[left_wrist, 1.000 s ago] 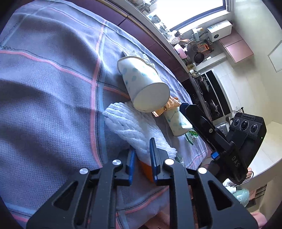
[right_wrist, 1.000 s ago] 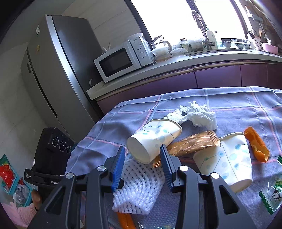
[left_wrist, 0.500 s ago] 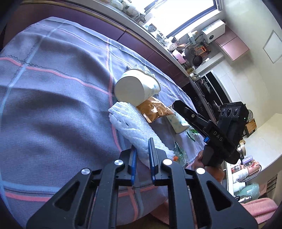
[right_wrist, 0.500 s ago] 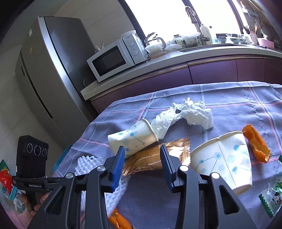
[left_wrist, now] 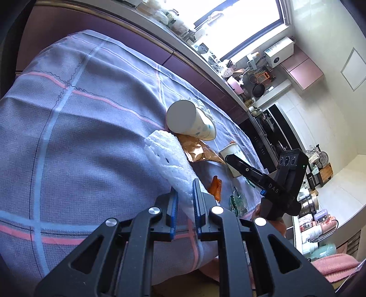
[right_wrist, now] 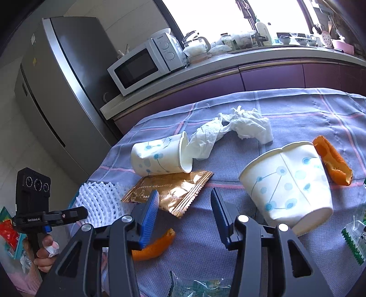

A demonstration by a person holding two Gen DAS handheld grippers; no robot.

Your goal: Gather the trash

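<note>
Here the left claw (left_wrist: 184,201) pinches the foam net (left_wrist: 168,160) — its end hidden; right claw (right_wrist: 184,210) apparently widening, empty

Blown-out window (right_wrist: 219,20) glare, sharp, fisheye-warped edges

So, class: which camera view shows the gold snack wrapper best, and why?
The right wrist view: the gold snack wrapper lies nearly whole there, print visible, beside the tipped paper cup. The left wrist view shows only a crumpled strip behind the white foam net.
</note>
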